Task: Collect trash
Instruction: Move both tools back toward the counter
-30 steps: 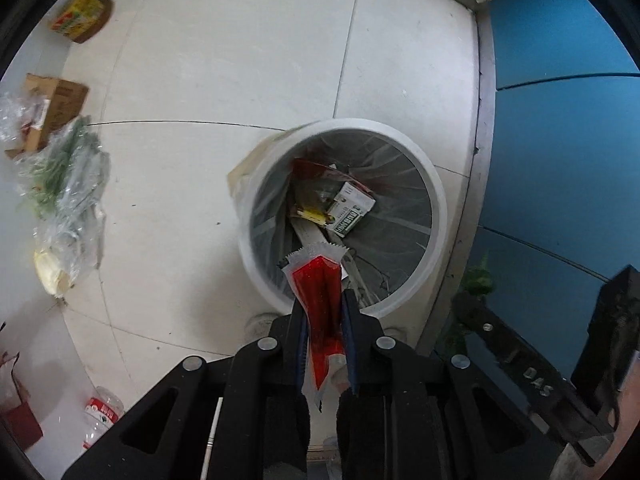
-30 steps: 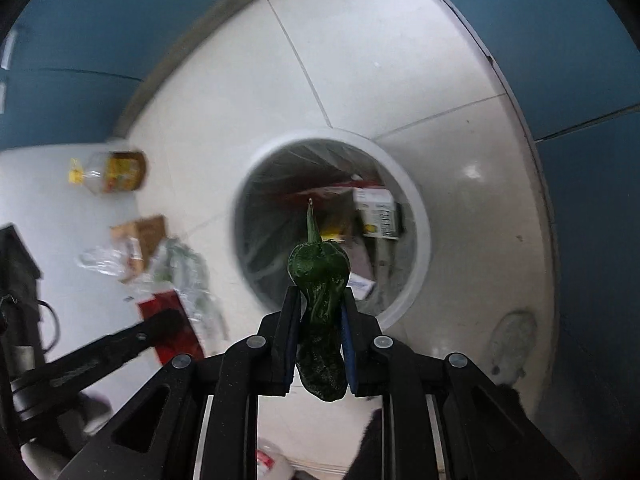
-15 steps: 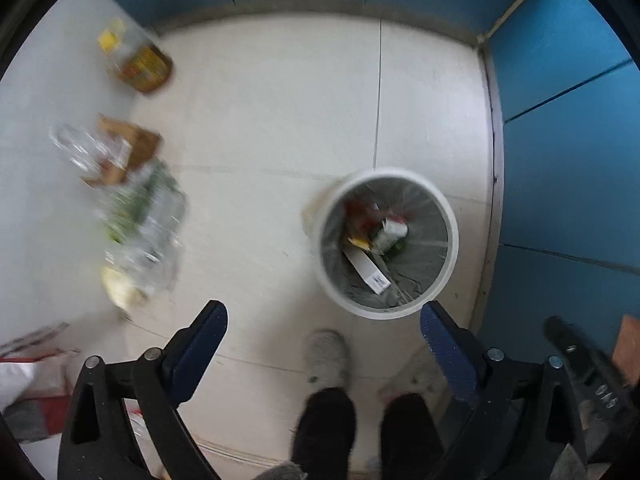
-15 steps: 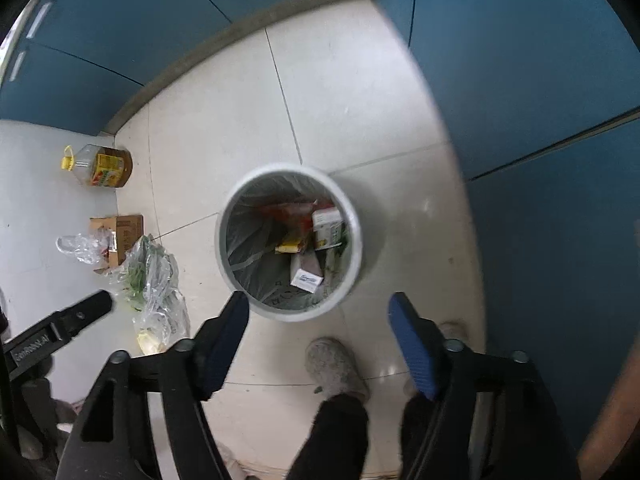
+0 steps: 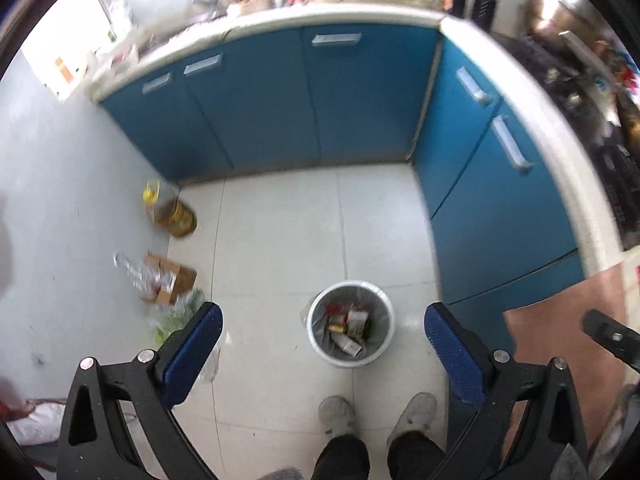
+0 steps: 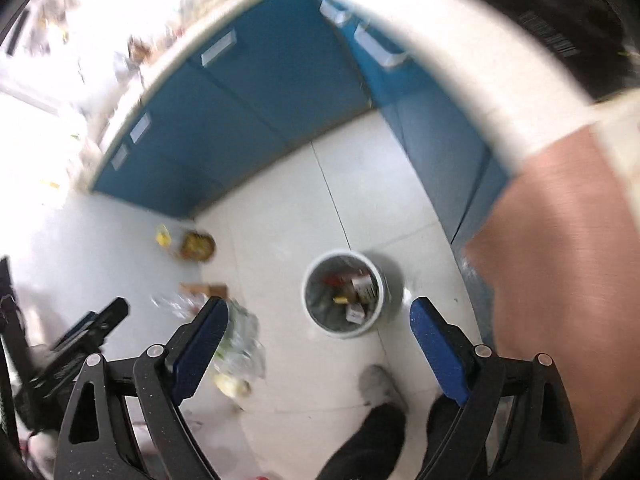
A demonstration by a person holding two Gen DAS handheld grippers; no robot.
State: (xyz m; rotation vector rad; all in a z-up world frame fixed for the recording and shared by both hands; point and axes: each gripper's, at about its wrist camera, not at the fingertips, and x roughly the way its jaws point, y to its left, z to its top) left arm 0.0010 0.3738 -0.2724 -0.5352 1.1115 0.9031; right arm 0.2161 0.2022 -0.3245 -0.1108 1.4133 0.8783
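Blue-cabinet kitchen, pale tiled floor: the bin stands near the right cabinets, wrappers inside. Both left gripper and right gripper hang spread, empty. Remaining trash lies left, along the wall, nearer the left gripper

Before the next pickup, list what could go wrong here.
1. The person's feet stand close to the bin; a step forward could tip it.
2. The loose plastic bags by the wall look flimsy and may tear or spill when pinched.
3. Both views are blurred, so aiming the open left tool or right tool may miss.
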